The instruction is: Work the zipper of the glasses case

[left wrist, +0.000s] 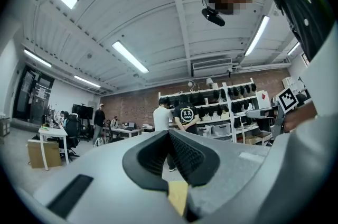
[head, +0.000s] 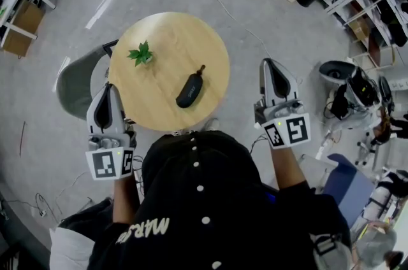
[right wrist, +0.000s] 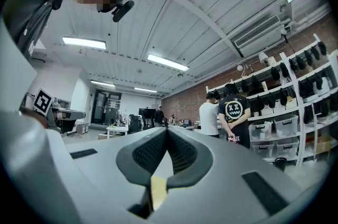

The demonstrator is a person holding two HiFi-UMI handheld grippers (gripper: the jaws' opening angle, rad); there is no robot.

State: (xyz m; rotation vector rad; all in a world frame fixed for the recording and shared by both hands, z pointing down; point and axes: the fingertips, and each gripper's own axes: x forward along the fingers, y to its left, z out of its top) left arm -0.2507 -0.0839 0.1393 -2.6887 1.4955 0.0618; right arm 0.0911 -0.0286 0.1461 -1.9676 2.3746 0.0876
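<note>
We hold left gripper (head: 109, 111) and right gripper (head: 275, 85) closed, empty; next, steady the glasses case (head: 190, 90), centre frame; pinch its zipper pull.

The case (head: 190, 90) shows too small to tell whether it is zipped shut or open. The cap (head: 194, 163) hides the near edge of the table (head: 172, 36), and the table covers part of the chair (head: 73, 81) at its left.

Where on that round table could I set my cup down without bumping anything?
The far half of the table, beyond the plant and the glasses case, is bare wood, and so is the right side past the case. Tightest is the gap between plant and case.
</note>
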